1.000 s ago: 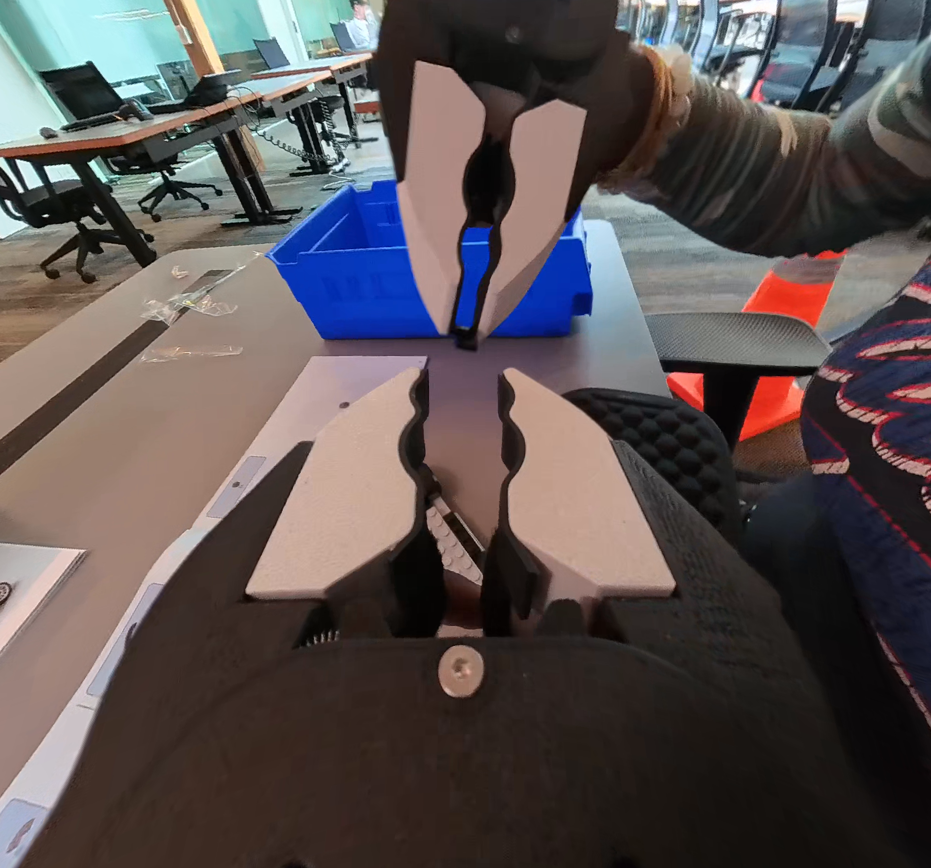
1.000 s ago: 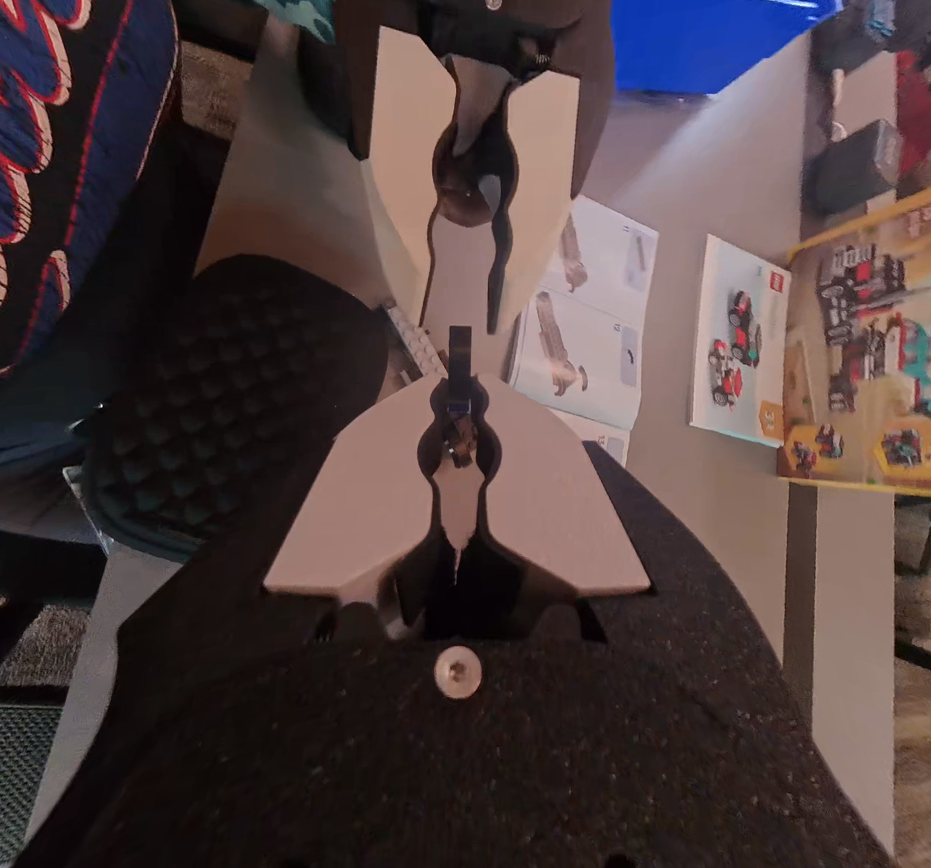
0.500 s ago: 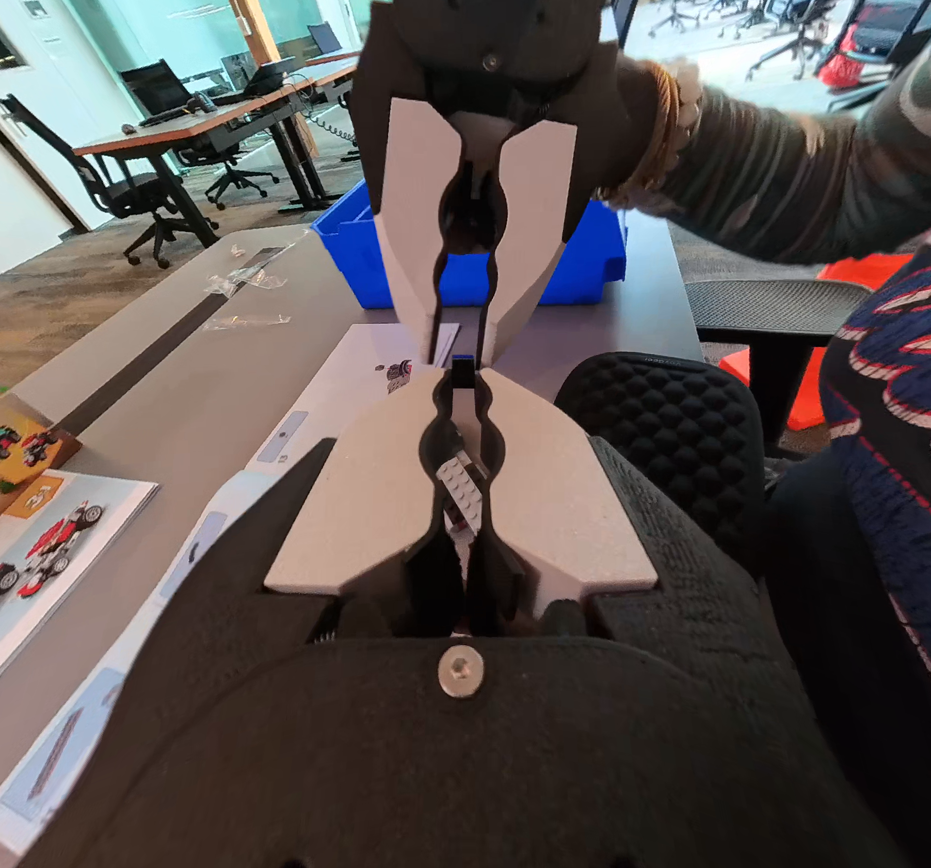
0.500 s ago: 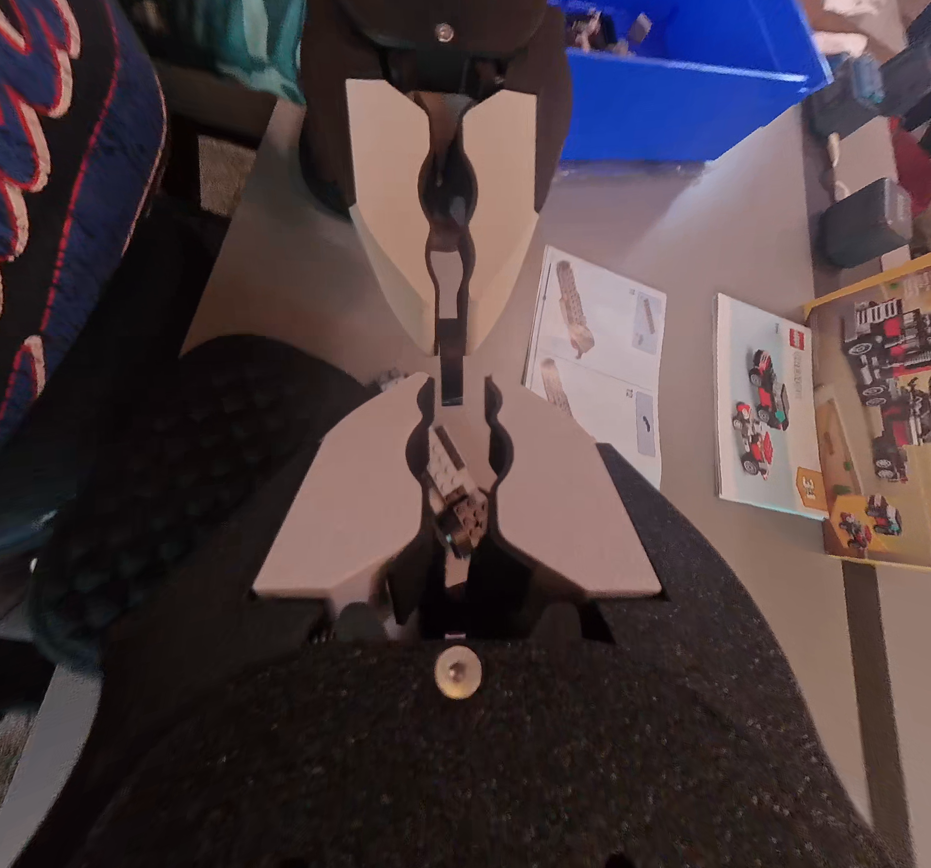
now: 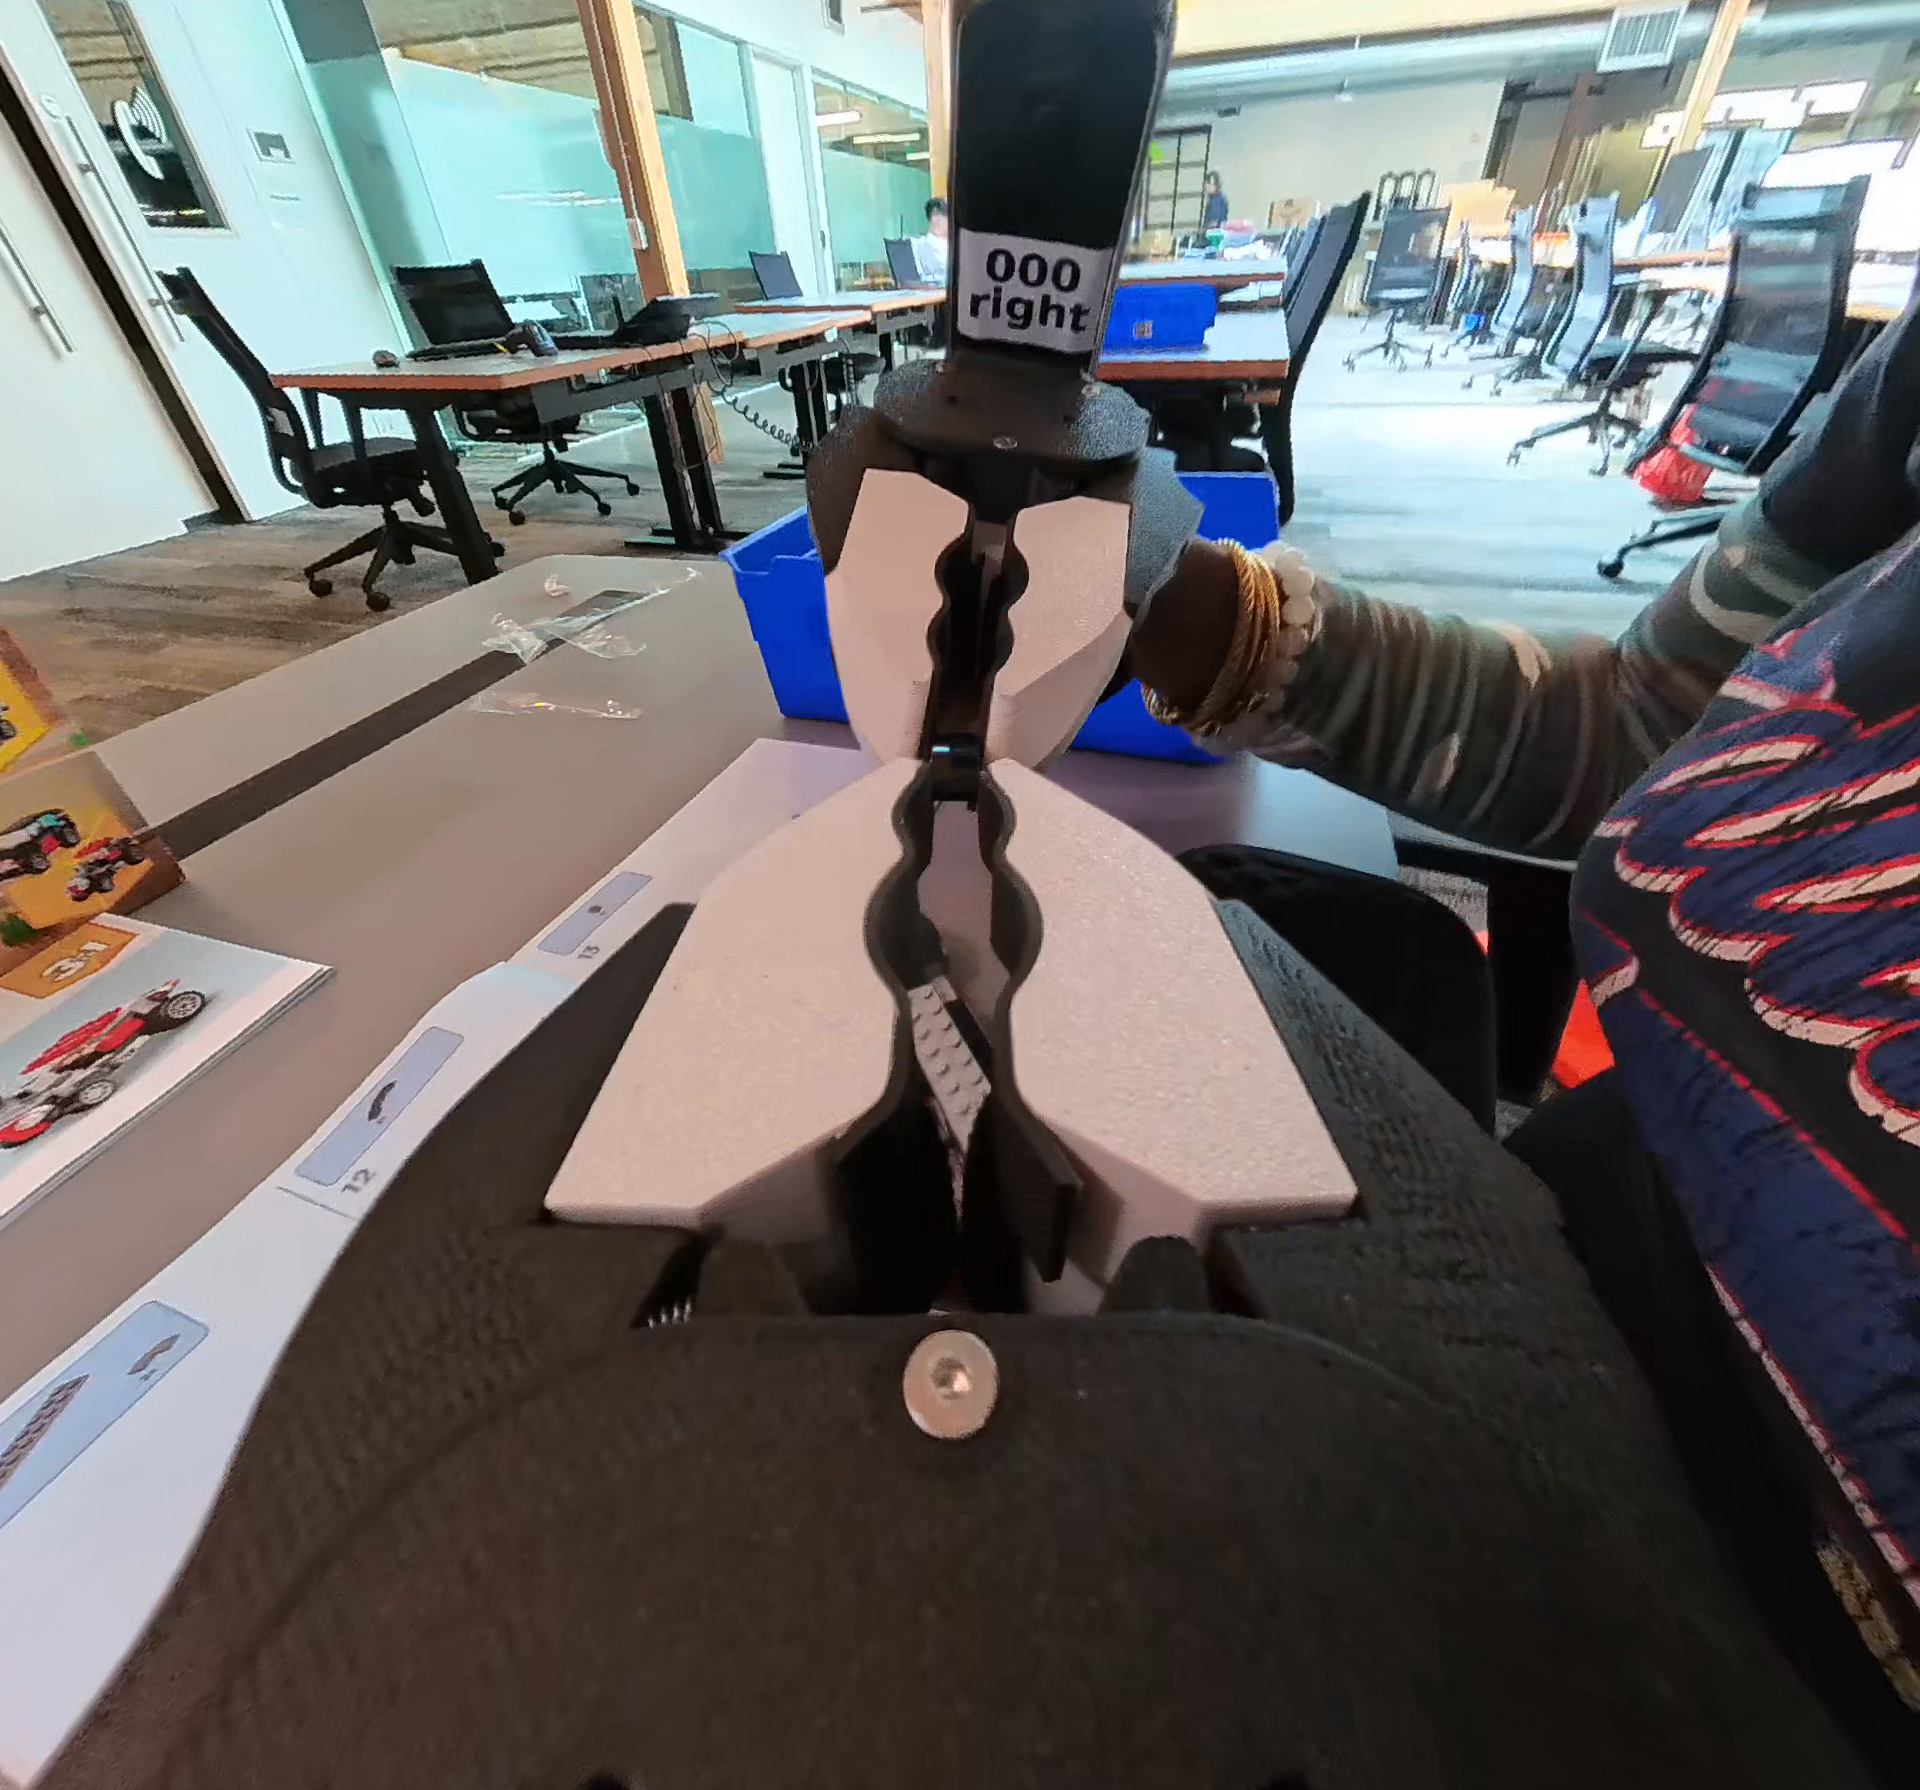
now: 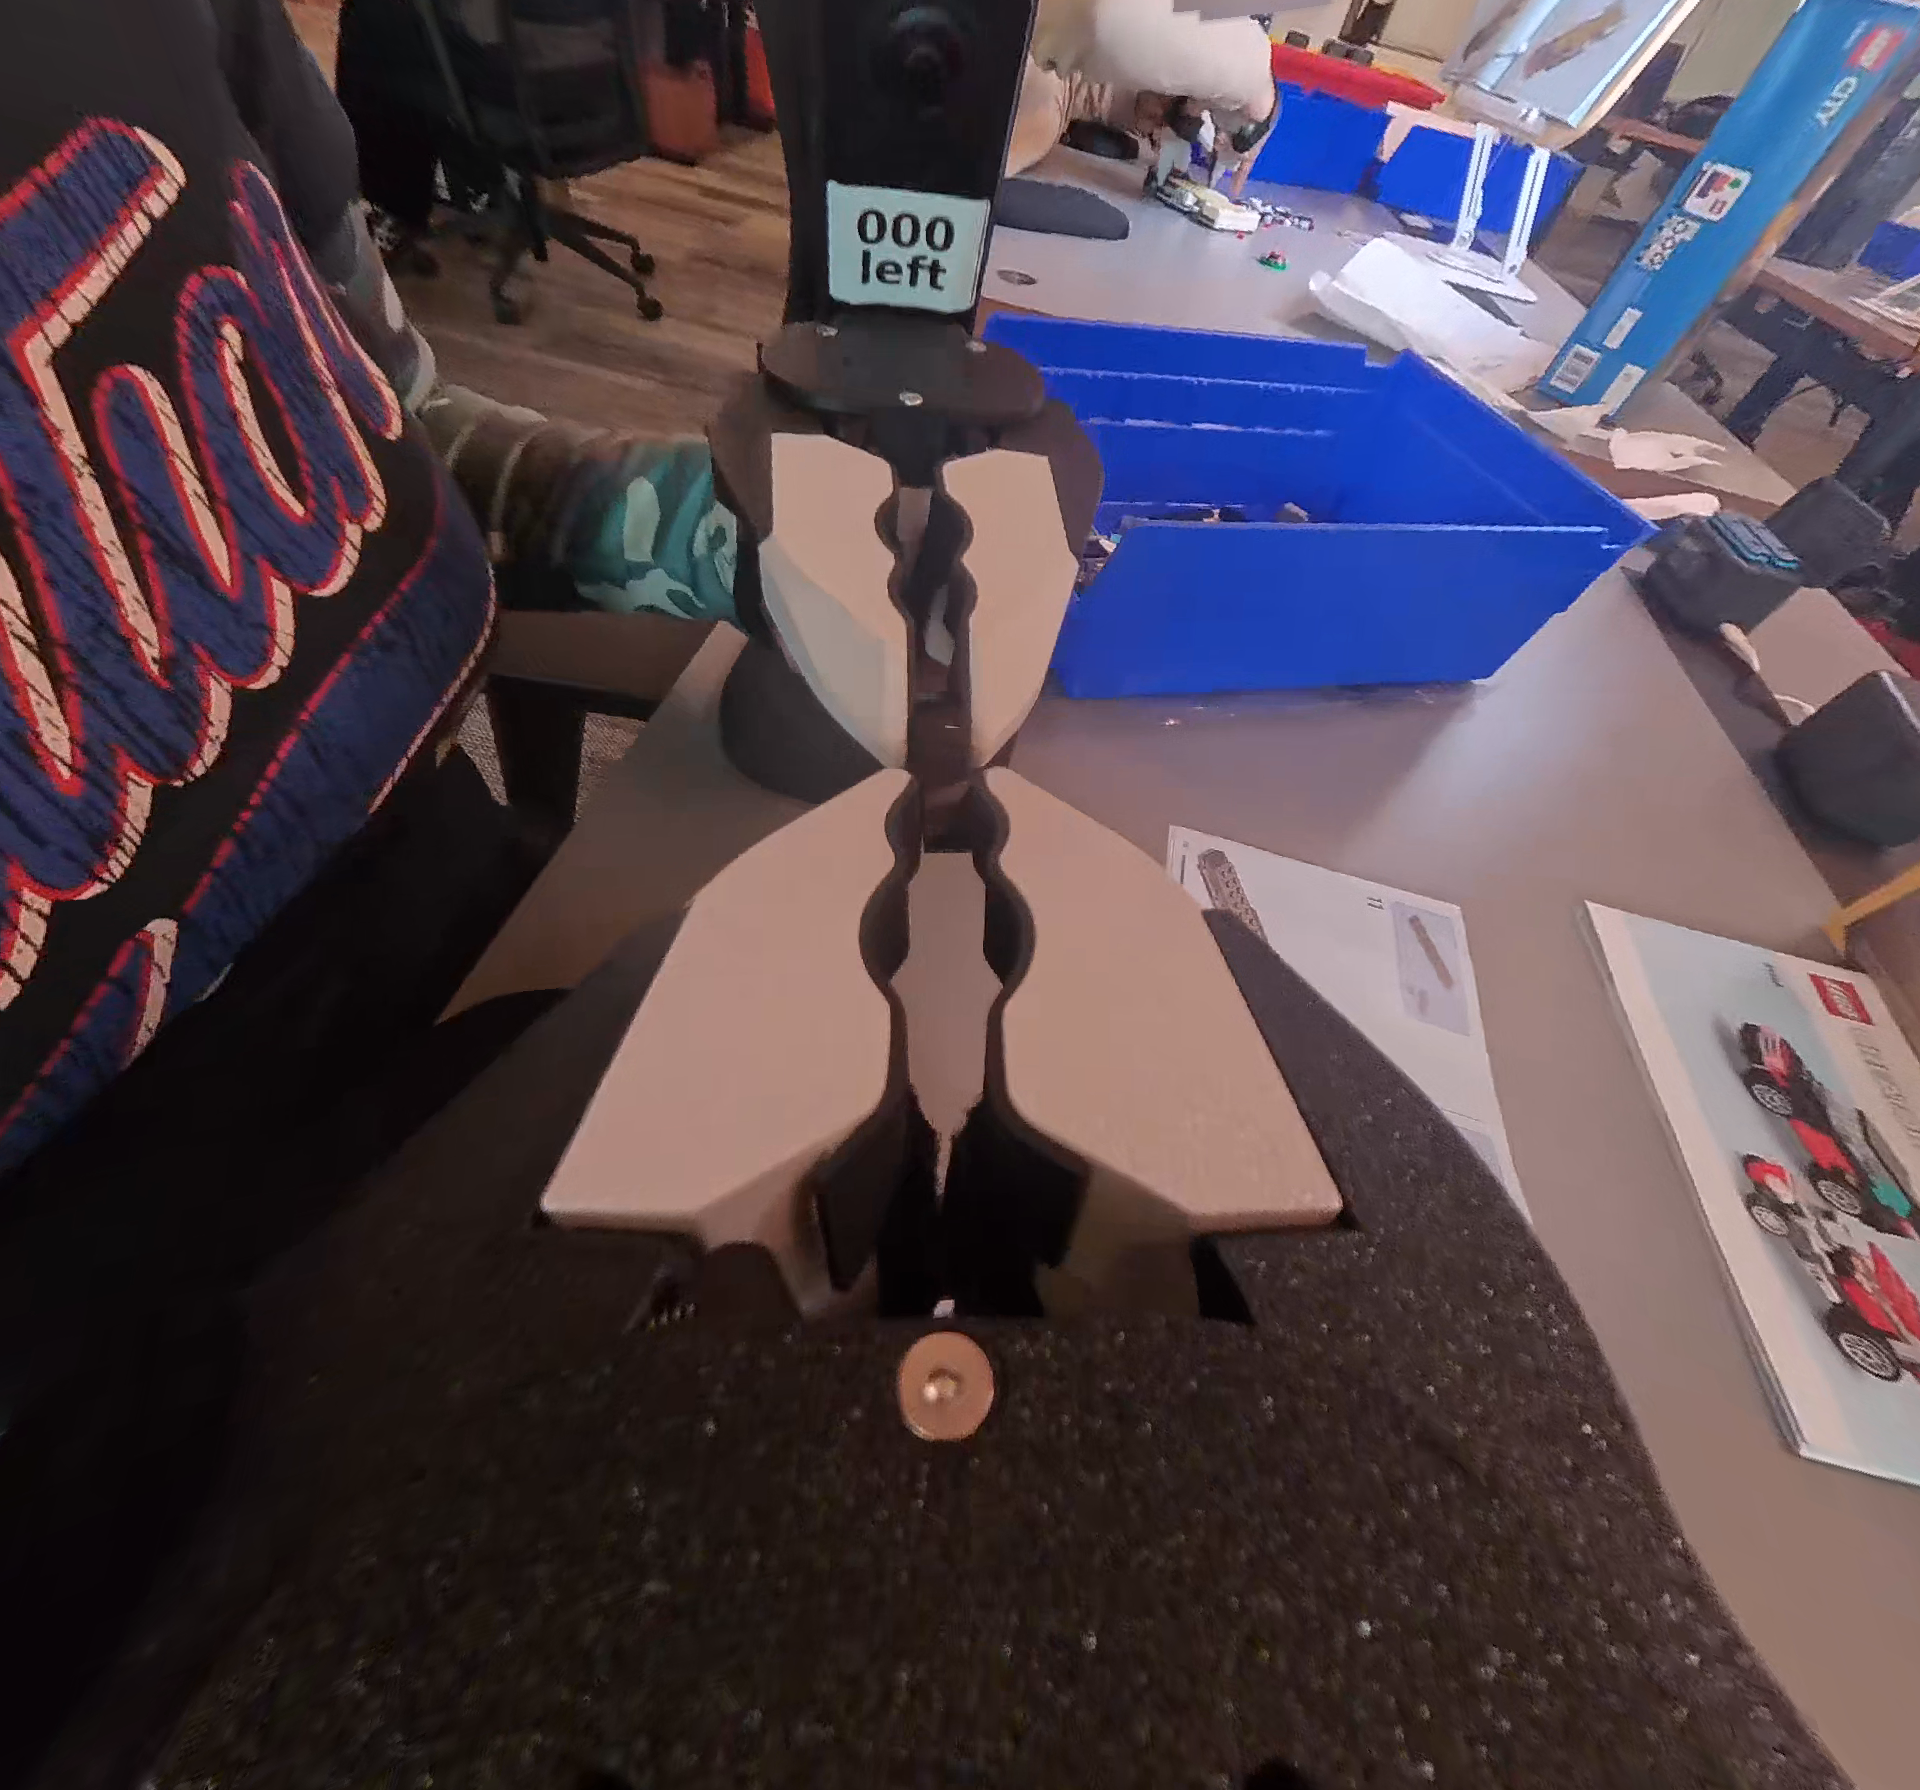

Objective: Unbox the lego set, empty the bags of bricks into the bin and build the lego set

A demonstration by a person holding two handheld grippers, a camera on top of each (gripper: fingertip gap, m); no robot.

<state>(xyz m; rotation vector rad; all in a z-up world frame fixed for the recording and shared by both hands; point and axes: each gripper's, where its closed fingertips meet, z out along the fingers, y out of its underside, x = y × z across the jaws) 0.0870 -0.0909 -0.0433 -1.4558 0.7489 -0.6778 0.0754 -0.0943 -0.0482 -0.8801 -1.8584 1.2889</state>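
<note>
My left gripper [image 5: 948,786] and right gripper [image 5: 948,738] meet tip to tip above the table's near edge. Both are shut on one small black lego piece [image 5: 951,766] held between them. The right wrist view shows the same: right gripper [image 6: 943,797], left gripper [image 6: 940,745], dark piece [image 6: 943,776]. A grey studded plate [image 5: 945,1044] shows through the gap of the left fingers, lower down; I cannot tell what it rests on. The blue bin [image 5: 779,618] stands behind the grippers, with several bricks inside [image 6: 1299,597].
An open instruction booklet [image 6: 1382,961] lies under the grippers, a second booklet [image 6: 1766,1169] and the yellow lego box [image 5: 62,857] beyond it. Empty clear bags [image 5: 561,628] lie farther back. A black chair [image 5: 1351,930] and the person's torso flank the table edge. Left and right tips are no more than a few centimetres apart.
The left gripper went from open to shut on the black piece that the right gripper brought. The right gripper loosened, then closed again. Both grippers tilted up to level.
</note>
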